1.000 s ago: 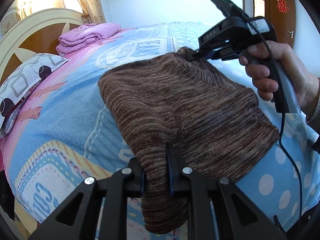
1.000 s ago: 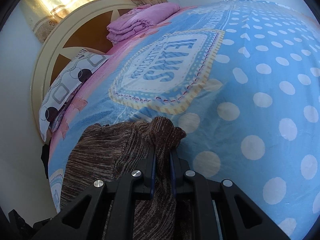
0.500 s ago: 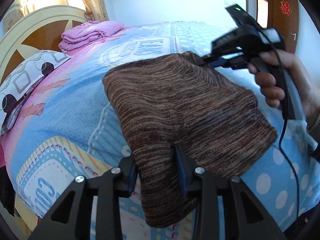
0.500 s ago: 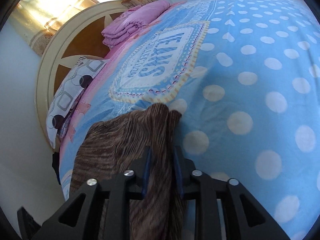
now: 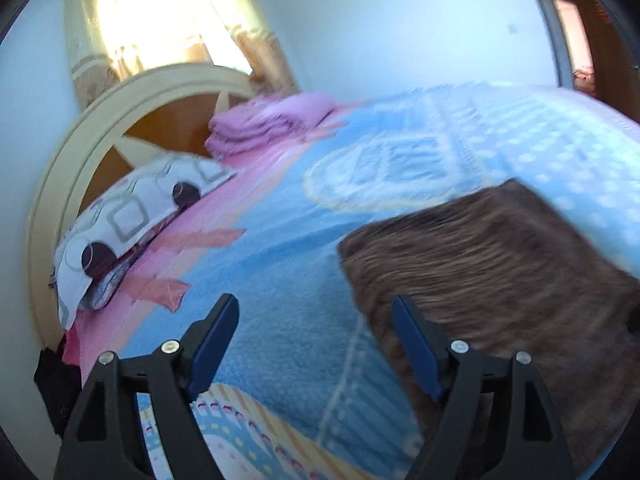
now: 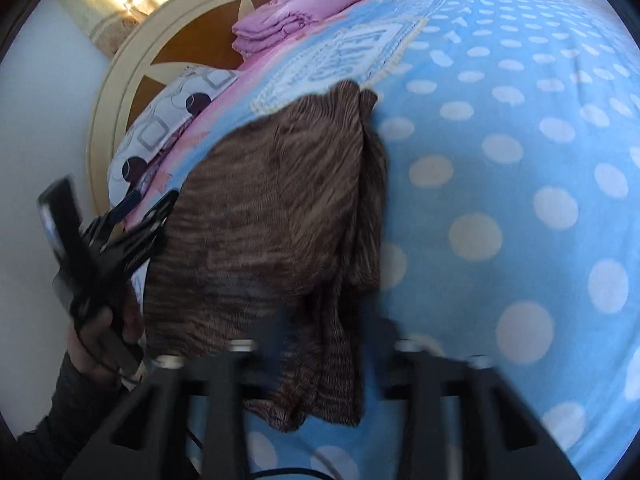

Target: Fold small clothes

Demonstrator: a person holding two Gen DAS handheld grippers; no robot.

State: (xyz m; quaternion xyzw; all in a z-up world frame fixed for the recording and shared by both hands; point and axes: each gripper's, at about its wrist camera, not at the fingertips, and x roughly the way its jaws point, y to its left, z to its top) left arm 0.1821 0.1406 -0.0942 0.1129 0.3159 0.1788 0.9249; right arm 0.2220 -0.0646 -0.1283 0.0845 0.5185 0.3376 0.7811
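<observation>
A brown striped knit garment (image 6: 280,208) lies folded flat on the blue dotted blanket (image 6: 520,160). My right gripper (image 6: 332,336) hangs over the garment's near edge. Its fingers are smeared by motion, standing apart and closing, and I cannot see the pads pressing the cloth. In the left wrist view the garment (image 5: 500,272) is at the right. My left gripper (image 5: 316,340) is just left of it, its jaws opening wide with only blanket between them. The right wrist view also shows the left gripper (image 6: 152,204) in a hand (image 6: 100,340) by the garment's left edge.
A folded pink stack (image 5: 272,124) sits by the rounded headboard (image 5: 80,152). A patterned pillow (image 5: 132,216) lies at the left of the bed. A curtained window (image 5: 160,20) glows behind. The blanket (image 5: 400,168) stretches away toward the far wall.
The left gripper let go of the garment's near edge, opened wide and swung left. The right gripper released the far corner and drew back. The garment now lies flat.
</observation>
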